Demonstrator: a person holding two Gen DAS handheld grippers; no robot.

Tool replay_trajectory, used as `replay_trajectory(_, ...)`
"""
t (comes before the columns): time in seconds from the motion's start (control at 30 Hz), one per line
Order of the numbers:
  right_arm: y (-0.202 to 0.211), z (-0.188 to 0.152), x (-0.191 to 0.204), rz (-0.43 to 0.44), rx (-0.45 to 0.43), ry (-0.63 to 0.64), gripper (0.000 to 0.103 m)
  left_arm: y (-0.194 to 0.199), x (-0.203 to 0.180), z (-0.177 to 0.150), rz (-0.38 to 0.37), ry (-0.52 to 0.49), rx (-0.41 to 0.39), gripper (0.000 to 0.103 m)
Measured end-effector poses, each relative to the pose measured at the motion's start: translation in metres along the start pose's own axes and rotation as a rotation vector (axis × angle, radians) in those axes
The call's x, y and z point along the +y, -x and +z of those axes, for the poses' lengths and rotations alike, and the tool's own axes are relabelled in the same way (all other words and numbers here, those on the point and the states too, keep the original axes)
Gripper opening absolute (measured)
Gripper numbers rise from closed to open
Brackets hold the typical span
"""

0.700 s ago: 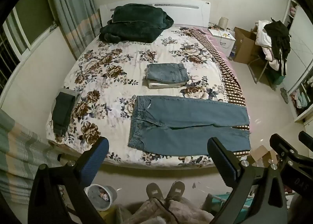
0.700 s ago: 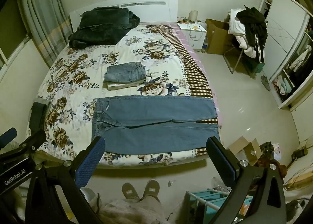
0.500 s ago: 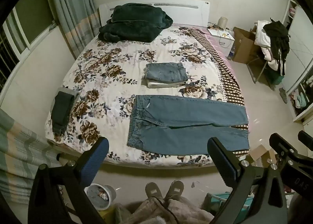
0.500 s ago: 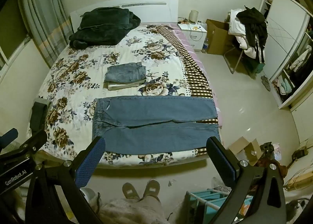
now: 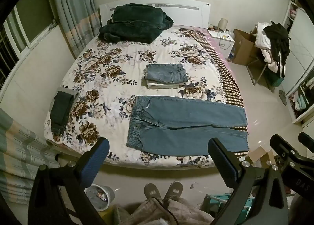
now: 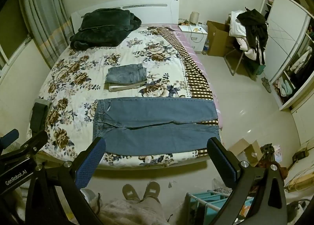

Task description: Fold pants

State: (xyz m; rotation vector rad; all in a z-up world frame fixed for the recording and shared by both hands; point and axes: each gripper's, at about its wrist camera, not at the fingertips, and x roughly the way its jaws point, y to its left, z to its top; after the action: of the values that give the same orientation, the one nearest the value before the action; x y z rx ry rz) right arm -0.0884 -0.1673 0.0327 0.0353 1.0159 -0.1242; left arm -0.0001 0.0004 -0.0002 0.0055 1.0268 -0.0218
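Blue jeans (image 5: 184, 124) lie spread flat across the near end of the floral bed (image 5: 109, 75), waist to the left, legs to the right; they also show in the right wrist view (image 6: 157, 124). My left gripper (image 5: 158, 151) is open and empty, held high above the foot of the bed, short of the jeans. My right gripper (image 6: 156, 151) is open and empty at the same height, to the right of the left one. Its body shows at the left wrist view's right edge.
A folded stack of denim and light pants (image 5: 166, 75) lies mid-bed. A dark blanket (image 5: 135, 22) sits by the headboard. Dark folded pants (image 5: 60, 109) hang at the bed's left edge. A bin (image 5: 100, 197), my feet (image 5: 162, 189) and a teal rack (image 6: 208, 201) are on the floor below.
Both views shifted very slightly; the jeans lie unmoved and both grippers stay open.
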Motion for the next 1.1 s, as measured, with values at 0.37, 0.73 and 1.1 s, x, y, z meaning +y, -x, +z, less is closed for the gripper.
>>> replay_trajectory(0.37,0.0021,-0.0026,-0.0017,0.001,-0.002,-0.001,0.103,-0.0001,0.0005,0.0000,-0.006,0.002,-0.001,0.103)
replay_trajectory(0.73,0.0044,-0.0053,-0.0037,0.004,-0.005,0.000,0.103,0.0000,0.0006,-0.0001,-0.007,0.004,-0.003,0.103)
replay_trajectory(1.1,0.0062,-0.0079,-0.0049,0.006,-0.005,-0.002,0.103,0.0002,0.0009,-0.0002,-0.009,0.004,-0.003,0.103)
